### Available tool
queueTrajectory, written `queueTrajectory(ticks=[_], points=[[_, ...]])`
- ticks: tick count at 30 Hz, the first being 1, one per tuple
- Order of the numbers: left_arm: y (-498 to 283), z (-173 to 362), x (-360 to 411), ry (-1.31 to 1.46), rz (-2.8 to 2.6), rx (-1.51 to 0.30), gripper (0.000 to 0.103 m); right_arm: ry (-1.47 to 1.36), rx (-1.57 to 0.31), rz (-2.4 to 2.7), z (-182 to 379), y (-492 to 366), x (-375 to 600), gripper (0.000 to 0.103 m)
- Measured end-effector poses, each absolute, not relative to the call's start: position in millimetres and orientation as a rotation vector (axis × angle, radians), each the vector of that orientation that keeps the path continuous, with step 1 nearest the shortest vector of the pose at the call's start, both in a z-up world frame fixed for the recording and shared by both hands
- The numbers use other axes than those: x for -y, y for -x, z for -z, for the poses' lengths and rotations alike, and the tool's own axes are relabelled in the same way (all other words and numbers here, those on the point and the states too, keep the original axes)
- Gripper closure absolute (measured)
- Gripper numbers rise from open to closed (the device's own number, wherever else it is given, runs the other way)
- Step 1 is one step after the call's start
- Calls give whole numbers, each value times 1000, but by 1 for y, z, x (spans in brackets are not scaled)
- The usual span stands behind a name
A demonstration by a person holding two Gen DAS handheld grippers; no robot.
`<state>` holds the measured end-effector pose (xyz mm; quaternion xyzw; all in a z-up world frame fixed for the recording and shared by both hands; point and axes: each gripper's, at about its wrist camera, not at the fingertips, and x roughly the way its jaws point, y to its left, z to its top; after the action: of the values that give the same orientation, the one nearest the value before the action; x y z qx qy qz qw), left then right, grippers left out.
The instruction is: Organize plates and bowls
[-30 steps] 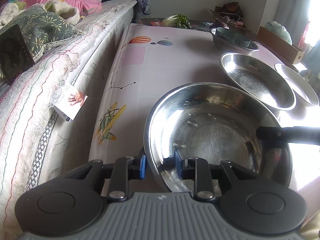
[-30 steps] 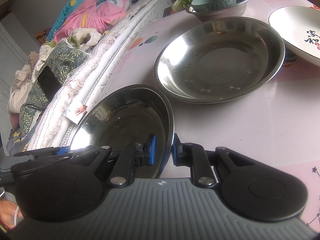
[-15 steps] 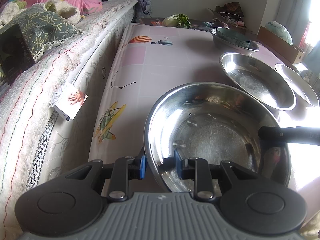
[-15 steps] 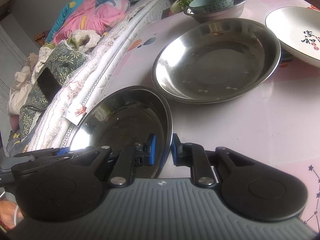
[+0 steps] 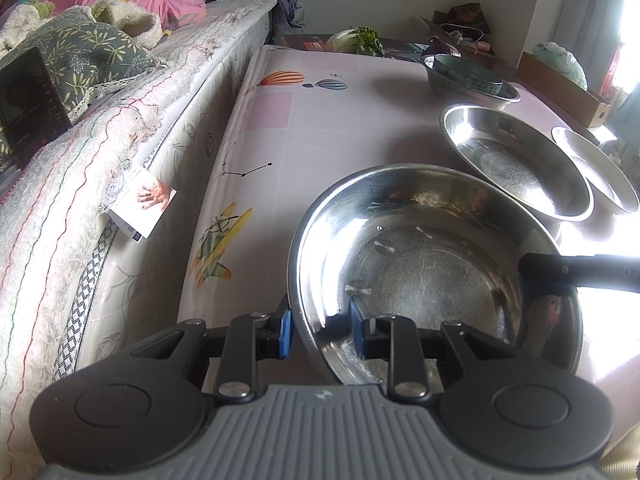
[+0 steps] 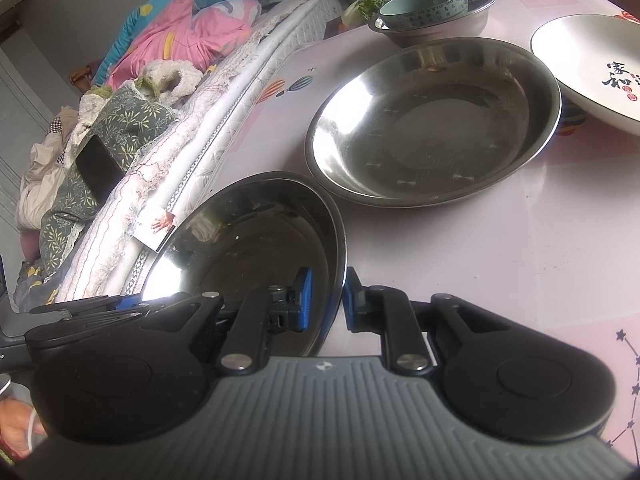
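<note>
A bed (image 5: 132,92) heaped with a pink quilt (image 6: 180,36) and a leaf-print cushion (image 5: 88,52) runs along one side of the counter (image 5: 320,136), whose pink cloth carries balloon and airplane prints. On the counter, the nearest and deepest piece is a large steel bowl (image 5: 432,268), sitting at the counter's near corner close to the bed. Beyond it lies a wide shallow steel plate (image 6: 436,120), its rim just beside the bowl's far edge. A white ceramic plate (image 6: 592,64) with black characters and red seals (seen clearly only from the right wrist) overlaps the steel plate's far side. Farther back stands a steel basin (image 6: 440,20) with a pale green ceramic bowl (image 6: 424,4) nested inside it, and leafy vegetables (image 5: 356,40) lie past the counter's end. The left tool (image 5: 318,330) straddles the near rim of the large steel bowl, one blue pad outside and the other inside against the wall, gripping it. The right tool (image 6: 325,300) straddles the opposite rim the same way, pads on either side of the thin edge and pinching it; its black finger shows across the bowl in the left wrist view. A small printed card (image 5: 142,204) hangs at the mattress edge.
</note>
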<state>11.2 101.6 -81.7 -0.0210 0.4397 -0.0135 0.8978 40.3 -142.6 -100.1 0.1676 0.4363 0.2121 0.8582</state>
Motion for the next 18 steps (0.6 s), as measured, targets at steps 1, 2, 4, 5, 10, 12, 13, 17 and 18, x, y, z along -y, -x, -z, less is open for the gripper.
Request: queueTrajectory(ticks=[1,2,4,5,10,12,13,17,18], points=[[-11,82,-101,43,28,-911,75,-352,-916,-445,100,-40,143,88],[-11,82,-101,43,28,-911,75,-353,-916,-445,100,-40,143,88],[-11,82,-101,44,28,-911,75,-353,-916,-445,100,-40,143,88],[-11,82,-102,44,28,-911,74,-353,-916,-445,100,-40,143,88],[-12,82,-101,44,29,-911,74,-353,-917,-446,100,-40,142,88],[-12,82,-101,47,30,-911,73,-352,-917,-446,100,-40,142,87],[-11,82,-102,48,31,-912,73,-353,-917,-446,100,-40,142,87],[-10,82,-102,46,30,-911,73,-353,-916,-445,100,-40,143,87],[-10,82,-101,46,30,-911,73,-353,-917,-445,100,-40,143,87]])
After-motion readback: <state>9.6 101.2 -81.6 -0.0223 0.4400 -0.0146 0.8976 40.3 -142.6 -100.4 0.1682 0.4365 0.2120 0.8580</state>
